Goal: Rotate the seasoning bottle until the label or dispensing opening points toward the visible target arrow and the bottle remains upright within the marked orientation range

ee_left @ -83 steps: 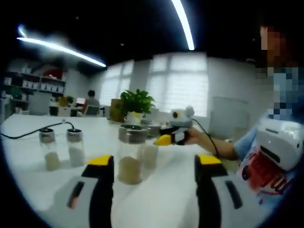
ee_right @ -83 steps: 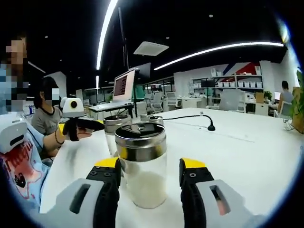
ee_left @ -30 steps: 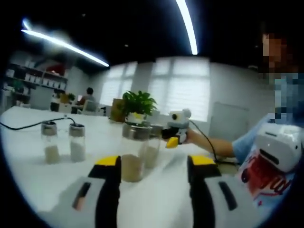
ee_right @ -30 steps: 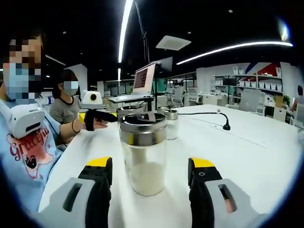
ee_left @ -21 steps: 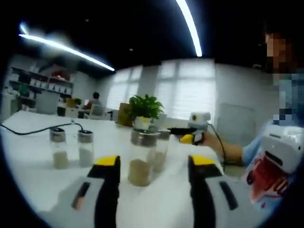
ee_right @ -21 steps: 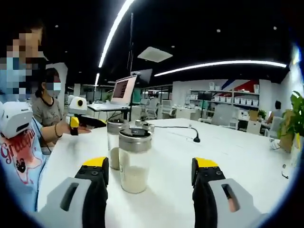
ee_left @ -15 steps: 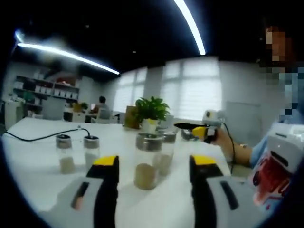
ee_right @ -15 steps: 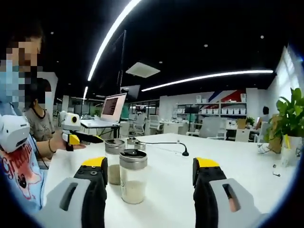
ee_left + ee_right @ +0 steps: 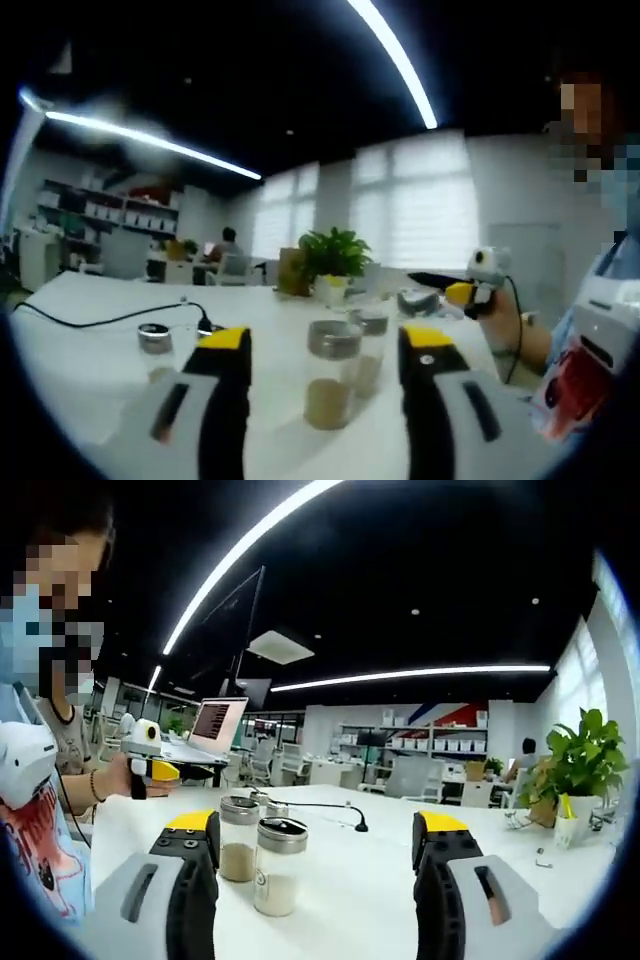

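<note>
Two yellow-tipped grey grippers, left gripper (image 9: 325, 345) and right gripper (image 9: 316, 830), both spread wide, grasping nothing. Clear glass seasoning bottle with steel lid (image 9: 279, 866), upright on white table (image 9: 350, 880), framed between right jaws, untouched; second similar jar (image 9: 238, 839) just beside it.

Grey hand-held gripper (image 9: 316, 855) bodies with black, yellow-tipped jaws (light-blue printed T-shirt (image 9: 30, 845) behind)

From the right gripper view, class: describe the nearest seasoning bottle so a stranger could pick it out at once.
On the white table, look between the right gripper's open yellow-tipped jaws. Two steel-lidded glass jars stand there; the nearest seasoning bottle is the right-hand one, holding pale white powder, while its neighbour holds tan powder.
</note>
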Tool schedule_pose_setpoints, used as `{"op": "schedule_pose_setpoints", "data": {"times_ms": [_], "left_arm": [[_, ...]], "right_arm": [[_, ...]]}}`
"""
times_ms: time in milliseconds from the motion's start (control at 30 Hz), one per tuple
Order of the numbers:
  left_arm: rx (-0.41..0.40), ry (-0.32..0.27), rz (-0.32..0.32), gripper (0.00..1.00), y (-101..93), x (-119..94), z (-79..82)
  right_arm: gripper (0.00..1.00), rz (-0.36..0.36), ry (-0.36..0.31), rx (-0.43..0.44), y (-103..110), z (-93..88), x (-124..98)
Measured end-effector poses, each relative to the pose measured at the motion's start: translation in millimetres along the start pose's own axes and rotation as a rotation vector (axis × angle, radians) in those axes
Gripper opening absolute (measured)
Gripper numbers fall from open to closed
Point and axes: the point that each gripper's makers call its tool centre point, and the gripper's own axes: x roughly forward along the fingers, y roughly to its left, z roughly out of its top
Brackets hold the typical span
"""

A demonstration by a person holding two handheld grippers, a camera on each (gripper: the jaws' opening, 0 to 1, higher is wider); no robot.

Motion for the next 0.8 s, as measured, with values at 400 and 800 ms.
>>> {"op": "schedule_pose_setpoints", "data": {"times_ms": [400, 800], "left_arm": [[0.034, 0.120, 0.094, 0.57, 48.3, 37.2, -11.7], [-0.050, 0.220, 0.199, 0.56, 95.0, 68.7, -50.5]], "right_arm": [[0.80, -0.112, 0.037, -0.018, -12.7, -3.2, -18.8], [0.83, -0.170, 0.027, -0.011, -22.0, 2.9, -35.6]]}}
